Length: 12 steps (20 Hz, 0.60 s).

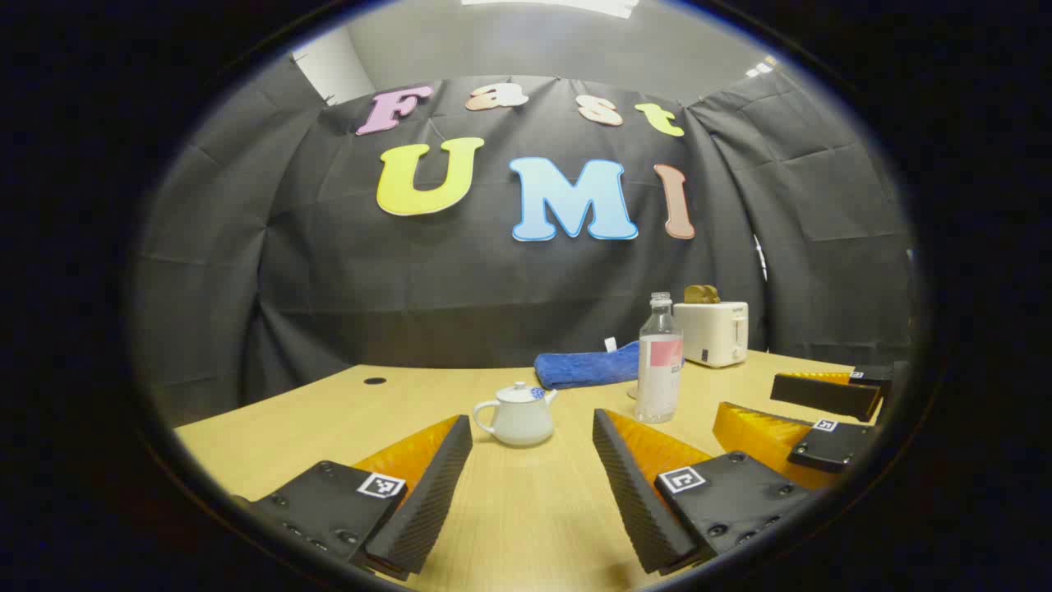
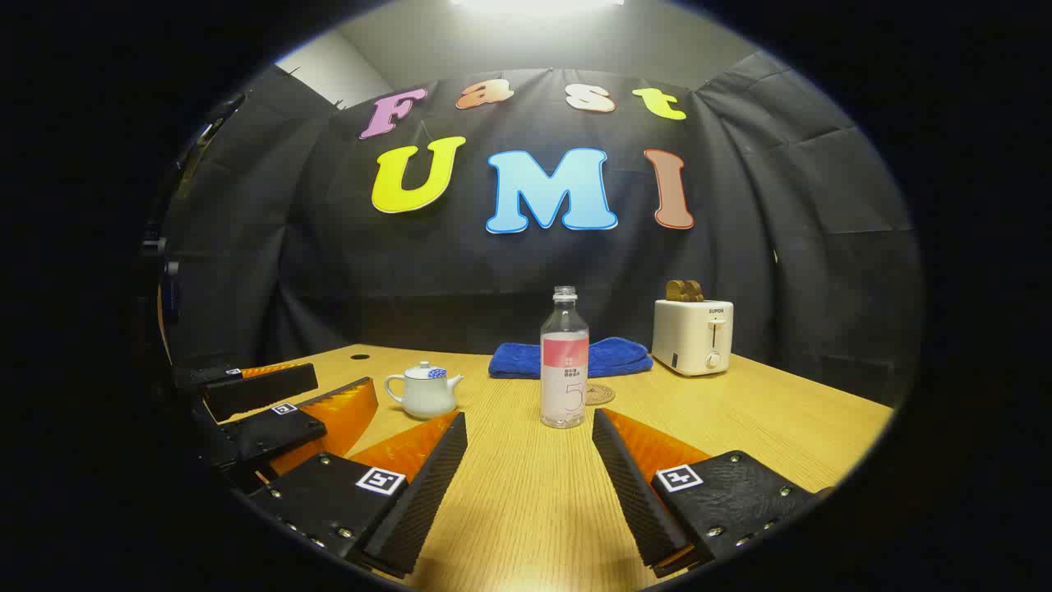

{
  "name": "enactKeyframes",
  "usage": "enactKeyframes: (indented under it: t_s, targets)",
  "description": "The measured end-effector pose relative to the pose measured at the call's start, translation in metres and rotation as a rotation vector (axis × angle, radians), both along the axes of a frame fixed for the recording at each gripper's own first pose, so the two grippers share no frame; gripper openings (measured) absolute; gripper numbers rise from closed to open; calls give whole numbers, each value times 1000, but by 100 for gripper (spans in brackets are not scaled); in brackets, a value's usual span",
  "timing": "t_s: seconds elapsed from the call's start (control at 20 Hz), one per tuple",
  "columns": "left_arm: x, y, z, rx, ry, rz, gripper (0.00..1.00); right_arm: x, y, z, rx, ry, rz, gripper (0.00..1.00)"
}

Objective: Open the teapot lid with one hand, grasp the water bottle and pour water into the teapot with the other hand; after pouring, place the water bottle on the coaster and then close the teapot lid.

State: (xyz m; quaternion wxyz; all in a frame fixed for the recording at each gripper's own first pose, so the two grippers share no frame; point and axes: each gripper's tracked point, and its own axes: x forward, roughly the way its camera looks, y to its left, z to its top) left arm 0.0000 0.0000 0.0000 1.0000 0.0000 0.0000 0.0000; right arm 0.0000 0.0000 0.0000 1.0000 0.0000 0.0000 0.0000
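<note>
Wooden table (image 2: 740,427): white teapot (image 2: 424,391), lid on, left of centre. Clear water bottle (image 2: 564,370), uncapped, upright at centre, just in front of a round coaster (image 2: 602,393). Folded blue towel (image 2: 608,356) behind them; white toaster (image 2: 693,335) far right. Left gripper (image 1: 532,473): fingers spread, grasping nothing, teapot ahead. Right gripper (image 2: 530,469): fingers spread, empty, water bottle ahead, apart.

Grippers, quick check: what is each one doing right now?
Left gripper: open, holding nothing, facing the teapot.
Right gripper: open, holding nothing, facing the water bottle.
</note>
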Motion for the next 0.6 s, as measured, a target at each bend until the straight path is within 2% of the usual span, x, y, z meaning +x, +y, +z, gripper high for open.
enactKeyframes:
  t_s: [0.6]
  targets:
    - [-1,-2,1,-1,0,-17,100,1,3,1,0,1,-2,95]
